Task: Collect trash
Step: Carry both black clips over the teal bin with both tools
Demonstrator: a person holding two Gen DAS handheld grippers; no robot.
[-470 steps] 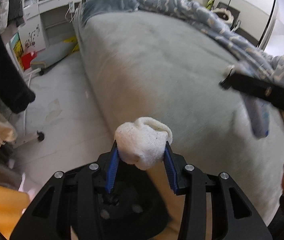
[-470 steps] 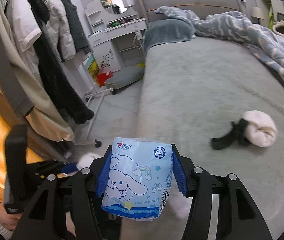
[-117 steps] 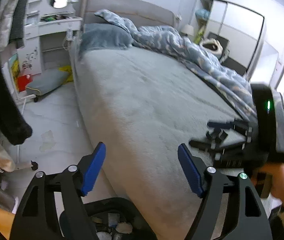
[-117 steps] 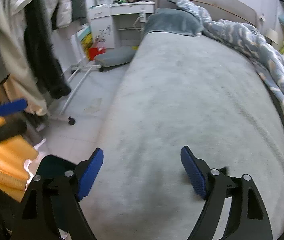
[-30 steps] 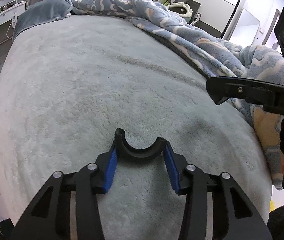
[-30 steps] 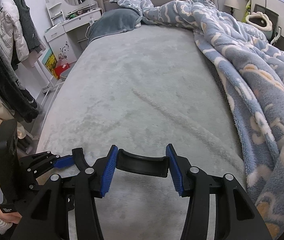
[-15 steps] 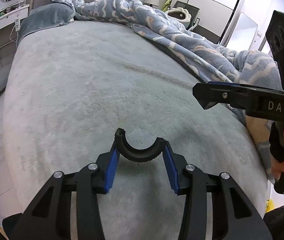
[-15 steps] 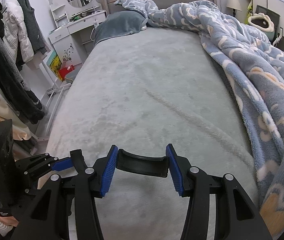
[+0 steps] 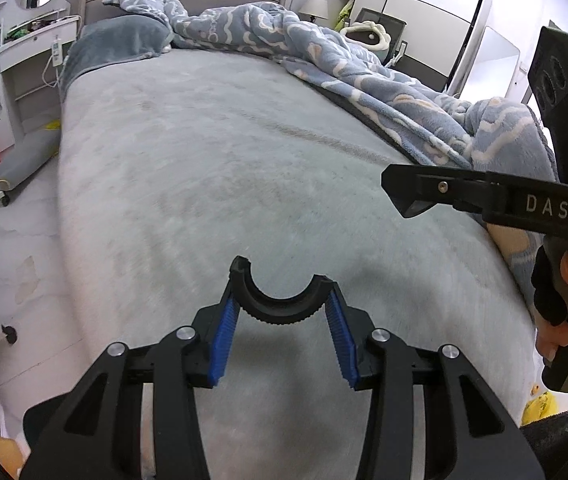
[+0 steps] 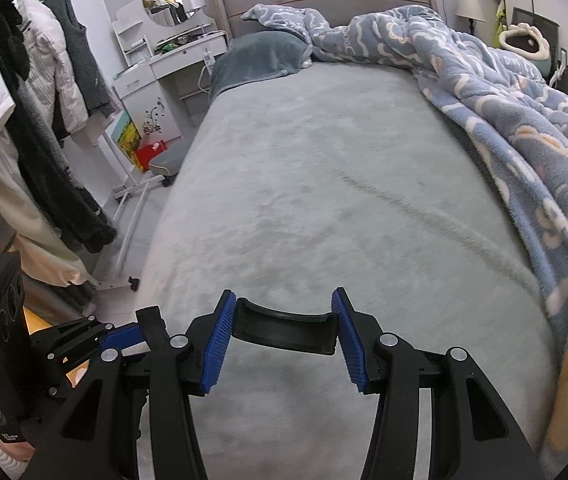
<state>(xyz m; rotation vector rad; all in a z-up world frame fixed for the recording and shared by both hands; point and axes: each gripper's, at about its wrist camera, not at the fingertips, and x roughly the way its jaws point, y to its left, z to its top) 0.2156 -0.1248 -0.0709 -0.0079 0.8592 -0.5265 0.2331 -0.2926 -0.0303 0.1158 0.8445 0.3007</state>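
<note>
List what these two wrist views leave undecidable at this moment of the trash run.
- What the black curved piece in the left gripper is: left wrist view shows only an arc, its ends behind the blue pads.
- Black curved piece in the right gripper: same limit, right wrist view.
- Any trash bin: in neither view.
- Items on the dresser top: too small, right wrist view.
- Bed under the blue blanket: covered.
</note>
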